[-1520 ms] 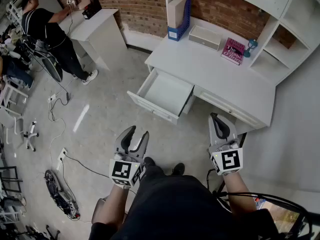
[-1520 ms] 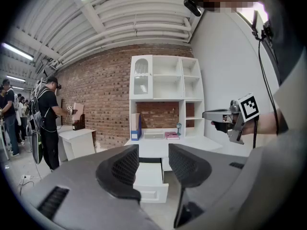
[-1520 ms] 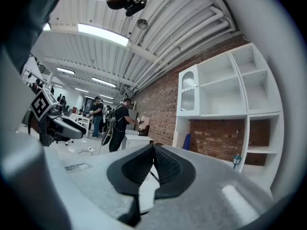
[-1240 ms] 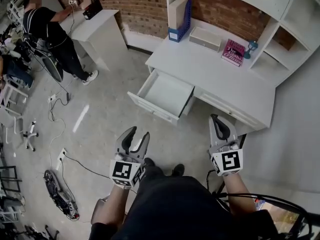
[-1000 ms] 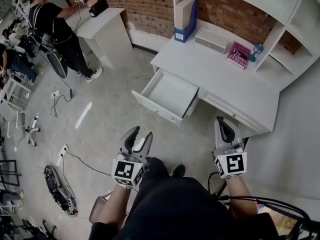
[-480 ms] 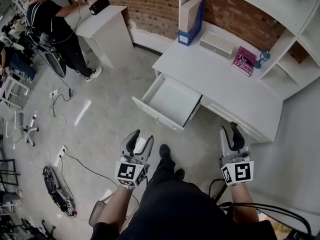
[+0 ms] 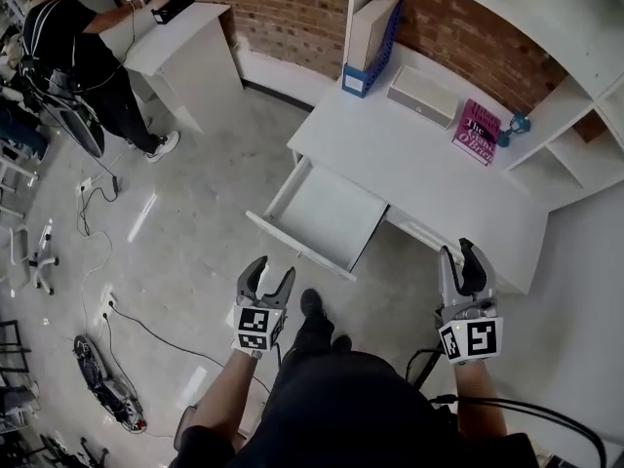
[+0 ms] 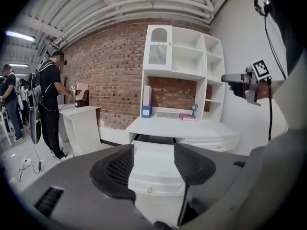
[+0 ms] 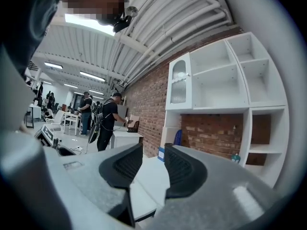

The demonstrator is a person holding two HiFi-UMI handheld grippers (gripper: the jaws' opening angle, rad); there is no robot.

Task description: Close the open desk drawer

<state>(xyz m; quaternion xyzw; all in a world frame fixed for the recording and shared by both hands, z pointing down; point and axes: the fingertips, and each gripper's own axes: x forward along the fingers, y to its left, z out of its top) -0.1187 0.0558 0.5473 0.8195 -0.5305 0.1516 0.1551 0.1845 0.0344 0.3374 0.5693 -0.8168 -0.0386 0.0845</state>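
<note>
The white desk (image 7: 429, 178) has one drawer (image 7: 330, 213) pulled out toward me, empty, with its front panel (image 7: 295, 250) nearest. My left gripper (image 7: 271, 269) hangs just short of that panel. Its jaws are opening, and nothing is between them. In the left gripper view the drawer front (image 8: 152, 178) shows past the parted pads (image 8: 119, 166). My right gripper (image 7: 457, 250) is open and empty by the desk's near right edge, pointing level. The desk top (image 9: 146, 176) appears between its pads.
On the desk stand a blue file holder (image 7: 366, 35), a white box (image 7: 421, 94) and a pink book (image 7: 477, 131). White shelving (image 7: 575, 115) rises at the right. A person (image 7: 68, 52) stands at a small white table (image 7: 180, 42). Cables (image 7: 107, 359) trail over the floor.
I have stepped closer to the desk, and both grippers have moved forward toward it. The left one has dropped lower. The right jaws, shut before, now stand apart.
</note>
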